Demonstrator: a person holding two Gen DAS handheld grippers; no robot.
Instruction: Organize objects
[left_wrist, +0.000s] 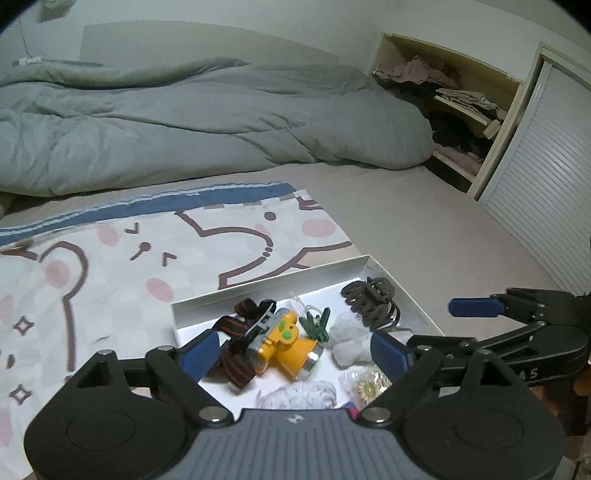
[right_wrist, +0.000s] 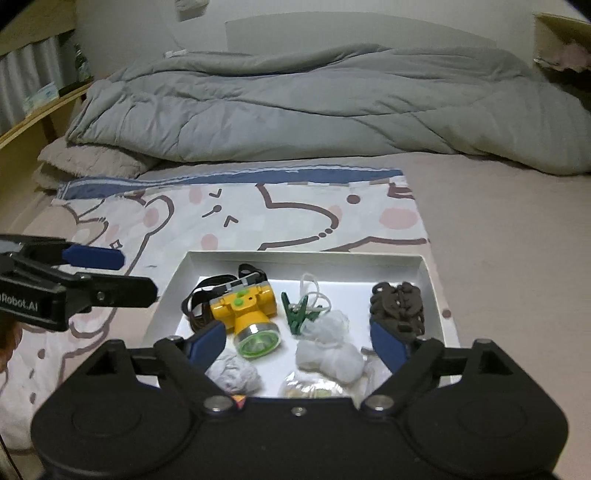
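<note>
Left gripper (left_wrist: 295, 350) and right gripper (right_wrist: 298, 341): both spread wide, gripping nothing, hovering over the white tray (right_wrist: 236, 254). Between the fingers lies a yellow headlamp (right_wrist: 247, 314), green lens, dark strap. Beside it: green clip (right_wrist: 297, 314), brown claw clip (right_wrist: 399, 306).

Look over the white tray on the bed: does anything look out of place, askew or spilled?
Nothing is spilled or damaged. In the white tray the yellow headlamp lies tipped with its strap bunched behind, and the green clip lies tangled in a white cord.
</note>
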